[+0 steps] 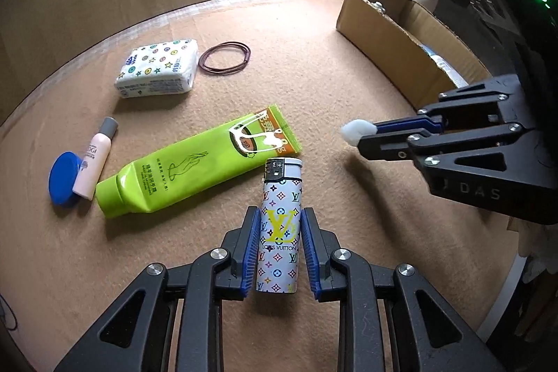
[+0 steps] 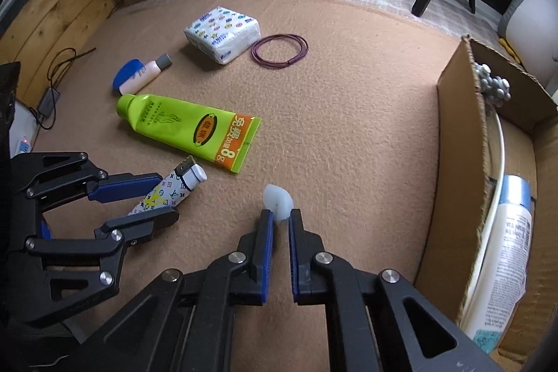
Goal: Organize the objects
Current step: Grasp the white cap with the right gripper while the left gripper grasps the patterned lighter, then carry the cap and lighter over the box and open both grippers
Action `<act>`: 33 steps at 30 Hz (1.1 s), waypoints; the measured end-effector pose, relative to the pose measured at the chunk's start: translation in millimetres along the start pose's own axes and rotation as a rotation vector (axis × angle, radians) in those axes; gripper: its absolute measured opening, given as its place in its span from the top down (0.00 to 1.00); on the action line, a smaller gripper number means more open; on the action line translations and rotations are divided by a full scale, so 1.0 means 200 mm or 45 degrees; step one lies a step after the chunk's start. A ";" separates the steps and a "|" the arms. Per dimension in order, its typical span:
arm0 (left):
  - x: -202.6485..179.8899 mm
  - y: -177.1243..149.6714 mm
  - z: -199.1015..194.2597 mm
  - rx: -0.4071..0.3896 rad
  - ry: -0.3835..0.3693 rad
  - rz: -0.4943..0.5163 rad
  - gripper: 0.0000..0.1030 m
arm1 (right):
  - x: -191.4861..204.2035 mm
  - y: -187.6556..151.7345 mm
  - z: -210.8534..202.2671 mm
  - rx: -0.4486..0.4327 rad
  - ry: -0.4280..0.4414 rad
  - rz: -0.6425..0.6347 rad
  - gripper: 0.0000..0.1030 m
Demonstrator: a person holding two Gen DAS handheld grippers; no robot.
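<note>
Beside lighter [image 1: 279, 225], green tube [image 1: 195, 162], tissue pack [image 1: 157, 68]

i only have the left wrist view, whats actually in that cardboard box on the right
Observer: The right wrist view looks into the cardboard box: a white bottle with a blue cap lies inside.
Operator: anything else in there
Observer: A cluster of silver beads sits at the far end.
Operator: is the lighter off the mat or lying on it
Observer: From the right wrist, the left gripper holds the lighter tilted, head end raised above the mat.
</note>
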State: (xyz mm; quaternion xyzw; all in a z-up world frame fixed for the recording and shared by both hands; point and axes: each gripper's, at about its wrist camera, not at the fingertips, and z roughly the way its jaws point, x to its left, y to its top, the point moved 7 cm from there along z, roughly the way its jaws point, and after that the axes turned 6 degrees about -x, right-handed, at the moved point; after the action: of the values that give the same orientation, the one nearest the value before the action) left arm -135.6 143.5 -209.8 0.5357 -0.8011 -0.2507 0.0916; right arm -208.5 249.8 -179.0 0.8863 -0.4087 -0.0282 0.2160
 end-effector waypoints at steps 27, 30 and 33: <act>-0.60 0.65 -0.05 -0.198 -0.088 0.111 0.75 | -0.61 -0.10 -0.69 -0.326 -0.171 0.219 0.93; -0.71 0.72 0.01 -0.191 -0.096 0.138 0.75 | -0.68 -0.14 -0.70 -0.321 -0.185 0.243 0.93; -0.80 0.77 0.08 -0.180 -0.096 0.149 0.75 | -0.75 -0.18 -0.71 -0.315 -0.196 0.260 0.93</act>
State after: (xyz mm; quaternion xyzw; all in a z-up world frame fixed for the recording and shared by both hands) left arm -202.4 339.8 -126.2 0.4704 -0.8141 -0.3210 0.1134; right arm -251.6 431.9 -84.6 0.8021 -0.5053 -0.1239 0.2931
